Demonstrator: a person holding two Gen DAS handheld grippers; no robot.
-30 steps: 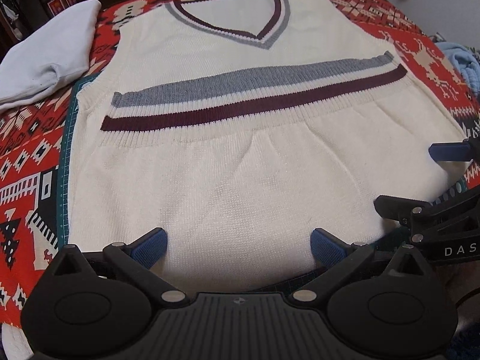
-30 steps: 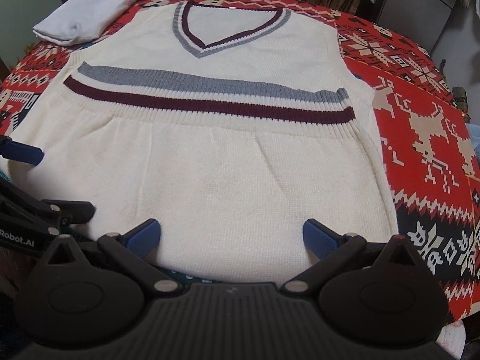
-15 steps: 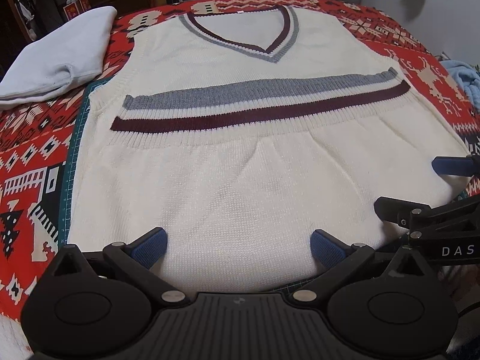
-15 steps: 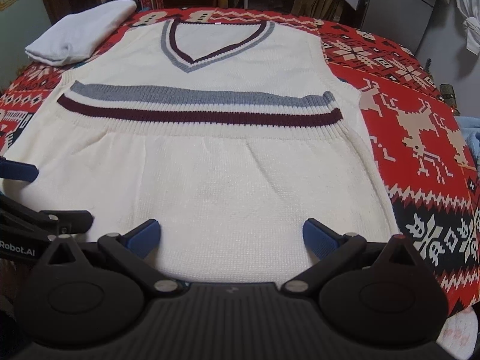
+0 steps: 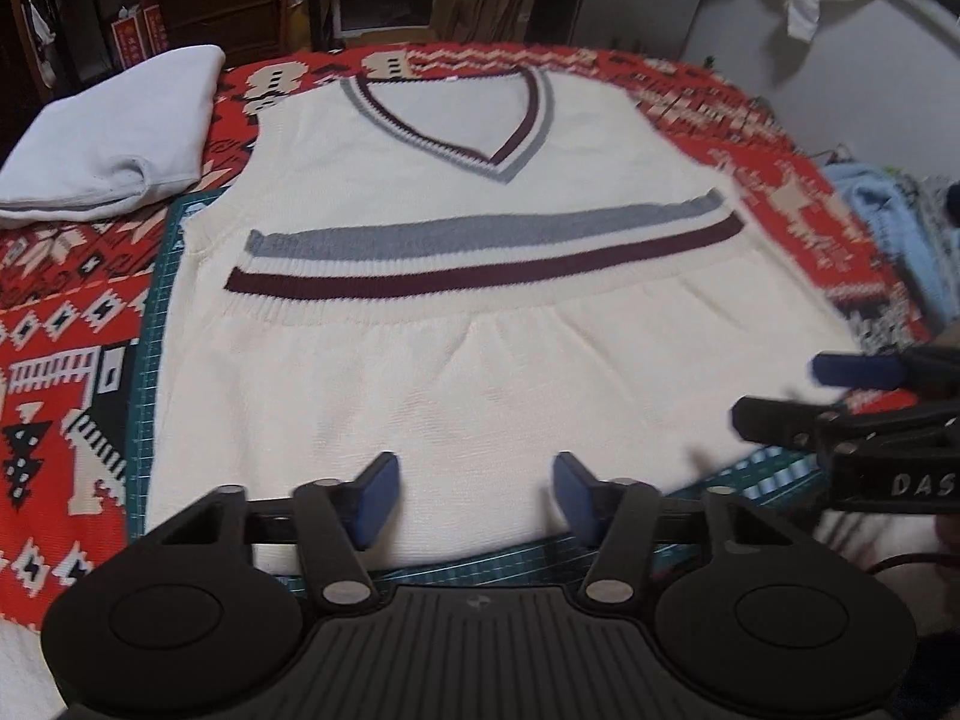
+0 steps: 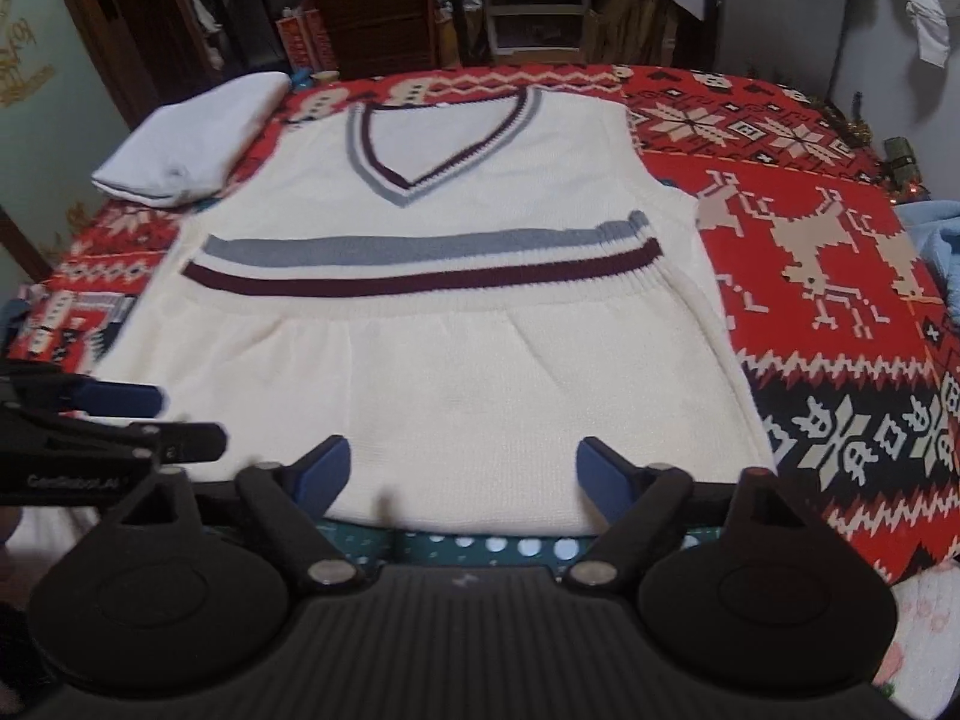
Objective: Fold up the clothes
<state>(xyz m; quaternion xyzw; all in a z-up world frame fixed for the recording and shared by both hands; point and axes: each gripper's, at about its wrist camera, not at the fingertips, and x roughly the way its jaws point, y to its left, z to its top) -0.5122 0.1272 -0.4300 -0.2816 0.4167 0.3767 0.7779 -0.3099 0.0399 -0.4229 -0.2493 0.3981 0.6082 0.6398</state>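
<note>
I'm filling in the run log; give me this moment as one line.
stage: pre-fold | cream vest flat, V-neck far | left gripper open, empty | right gripper open, empty | folded white garment far left

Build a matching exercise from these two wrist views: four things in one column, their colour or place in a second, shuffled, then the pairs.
Things:
1. cream knitted V-neck vest
2. folded white cloth
3. patterned woven blanket
4. green gridded cutting mat

Descriptions:
A. red, with deer and snowflake figures
B. strip showing along the vest's left edge
C. grey and maroon bands across the chest
D. far left corner, beside the vest's shoulder

Pairs: 1-C, 2-D, 3-A, 4-B
</note>
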